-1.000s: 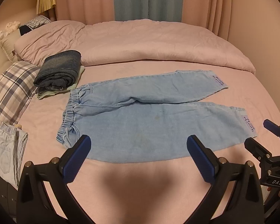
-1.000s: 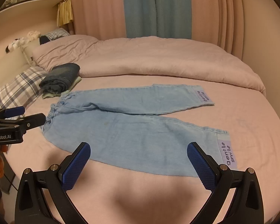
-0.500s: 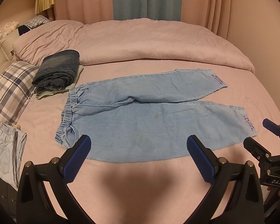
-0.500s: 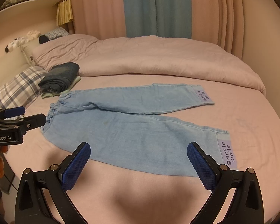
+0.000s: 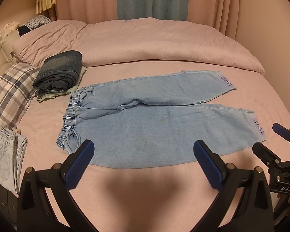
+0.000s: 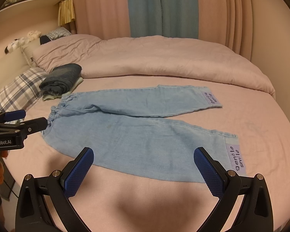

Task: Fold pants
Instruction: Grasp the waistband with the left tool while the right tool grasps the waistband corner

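Observation:
Light blue denim pants [image 5: 150, 123] [image 6: 137, 131] lie spread flat on the pink bed, elastic waistband to the left, both legs stretching right, each with a lilac label at the cuff. My left gripper [image 5: 144, 150] hovers wide open over the near edge of the pants, nearer the waist, holding nothing. My right gripper [image 6: 144, 159] is also wide open and empty, above the near leg's lower edge. The right gripper appears at the right edge of the left wrist view, and the left gripper at the left edge of the right wrist view.
A folded dark denim stack [image 5: 60, 73] sits just beyond the waistband. A plaid pillow [image 5: 7, 94] and another folded pale denim garment [image 5: 5, 154] lie at the left. A bunched pink duvet [image 5: 154, 42] fills the far side. Bare pink sheet [image 5: 145, 197] lies in front.
Both grippers stay open; the left wrist view has shifted very slightly, so the pants sit marginally lower and closer. Nothing has been grasped or moved.

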### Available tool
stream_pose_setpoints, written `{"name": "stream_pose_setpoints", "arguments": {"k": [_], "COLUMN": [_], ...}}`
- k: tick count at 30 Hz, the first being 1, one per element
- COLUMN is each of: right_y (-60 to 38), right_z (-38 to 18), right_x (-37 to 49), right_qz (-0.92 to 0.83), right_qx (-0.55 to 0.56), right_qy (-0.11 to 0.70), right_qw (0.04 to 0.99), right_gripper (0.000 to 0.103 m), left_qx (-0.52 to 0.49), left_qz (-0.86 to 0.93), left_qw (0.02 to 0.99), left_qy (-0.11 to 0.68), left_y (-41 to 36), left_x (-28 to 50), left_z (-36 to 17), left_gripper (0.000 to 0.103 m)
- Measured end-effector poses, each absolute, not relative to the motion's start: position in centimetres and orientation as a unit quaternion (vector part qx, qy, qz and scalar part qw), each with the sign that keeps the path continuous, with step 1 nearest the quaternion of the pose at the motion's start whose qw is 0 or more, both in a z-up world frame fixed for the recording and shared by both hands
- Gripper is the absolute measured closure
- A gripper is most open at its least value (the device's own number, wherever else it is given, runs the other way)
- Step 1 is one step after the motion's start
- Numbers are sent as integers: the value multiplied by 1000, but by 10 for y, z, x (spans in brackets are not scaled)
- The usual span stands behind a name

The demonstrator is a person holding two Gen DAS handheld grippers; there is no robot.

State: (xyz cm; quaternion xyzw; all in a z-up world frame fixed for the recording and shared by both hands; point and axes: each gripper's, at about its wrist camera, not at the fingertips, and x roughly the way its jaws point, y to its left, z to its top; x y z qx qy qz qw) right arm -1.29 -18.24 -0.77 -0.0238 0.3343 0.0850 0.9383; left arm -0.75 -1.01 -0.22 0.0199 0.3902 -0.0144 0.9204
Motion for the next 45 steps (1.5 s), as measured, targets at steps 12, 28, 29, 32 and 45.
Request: {"name": "stream_pose_setpoints", "arguments": {"k": [12, 28, 29, 32, 45], "right_y": [-177, -42, -32, -1, 49], "right_z": [-16, -113, -117, -130, -140], "right_x": [-8, 18, 21, 20, 33], "right_qz": [98, 274, 277, 304, 346], "right_qx": [-26, -203, -223, -279, -371], "right_qy": [342, 372, 368, 345, 311], "right_qw": [934, 863, 859, 843, 804], "right_gripper": [0, 0, 0, 0, 92], "left_qx": [-82, -377, -375, -373, -377], "left_qz": [-46, 75, 72, 76, 110], "left_qw": [900, 796, 802, 810, 813], "left_qy": [426, 468, 460, 446, 430], "left_y": [21, 198, 198, 201, 229], "left_x": [14, 24, 28, 41, 38], "left_z": [-27, -151, -148, -146, -145], "left_gripper": [0, 1, 1, 2, 82]}}
